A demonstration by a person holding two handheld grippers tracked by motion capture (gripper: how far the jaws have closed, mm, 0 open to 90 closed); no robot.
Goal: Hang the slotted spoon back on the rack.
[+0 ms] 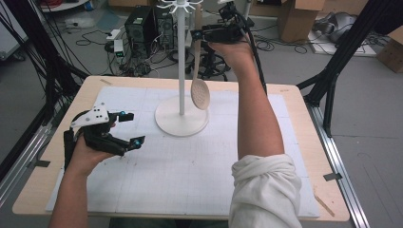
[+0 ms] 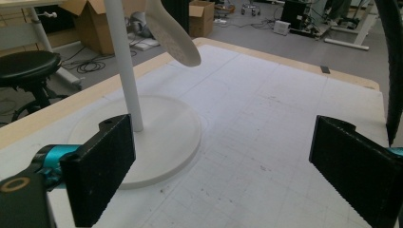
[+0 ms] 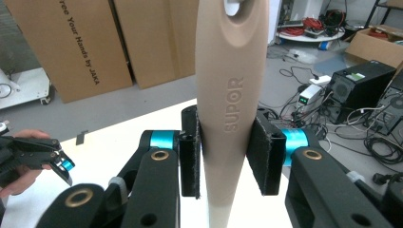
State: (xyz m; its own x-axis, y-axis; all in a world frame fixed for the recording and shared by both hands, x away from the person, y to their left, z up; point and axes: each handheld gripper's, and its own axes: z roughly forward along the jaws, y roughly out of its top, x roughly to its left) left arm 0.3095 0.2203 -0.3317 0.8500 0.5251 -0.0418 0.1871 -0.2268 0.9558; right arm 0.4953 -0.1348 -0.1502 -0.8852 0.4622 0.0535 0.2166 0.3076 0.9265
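Note:
A beige slotted spoon (image 1: pixel 199 90) hangs by its handle hole from a hook at the top of a white stand (image 1: pixel 181 71), its perforated bowl low beside the pole. My right gripper (image 1: pixel 199 34) is raised high and shut on the spoon's handle (image 3: pixel 228 104), marked SUPOR, with both pads pressed against it. The hook passes through the hole at the handle's top (image 3: pixel 236 7). My left gripper (image 1: pixel 128 129) rests low over the white mat at the left, open and holding nothing. Ahead of it I see the stand's round base (image 2: pixel 157 137) and the spoon's bowl (image 2: pixel 173 33).
A white gridded mat (image 1: pixel 190 161) covers the wooden table (image 1: pixel 309 142). Cardboard boxes (image 3: pixel 71 42), computer cases (image 1: pixel 142 26) and cables lie on the floor beyond the far edge. A black stool (image 2: pixel 26 66) stands off the table's side.

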